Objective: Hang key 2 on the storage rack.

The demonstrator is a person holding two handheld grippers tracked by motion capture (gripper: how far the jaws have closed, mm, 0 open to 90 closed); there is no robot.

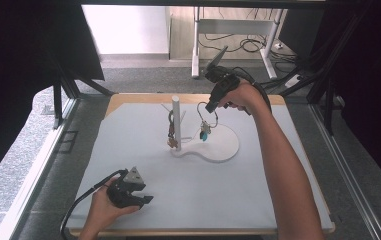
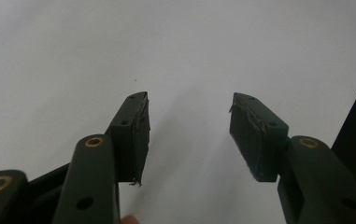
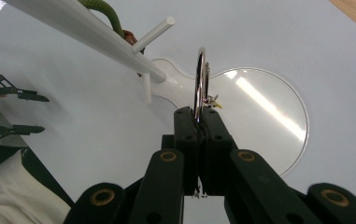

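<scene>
A white stand has an upright post with short pegs and a flat round base. My right gripper points down over the base, shut on a metal key ring. A small blue charm dangles from the ring just above the base. Another keychain with a green cord hangs on the post's left side. My left gripper rests near the table's front left with its jaws open and nothing between them.
A white sheet covers the wooden table. Black frame posts stand at the sides. A desk leg and cables lie on the floor behind the table.
</scene>
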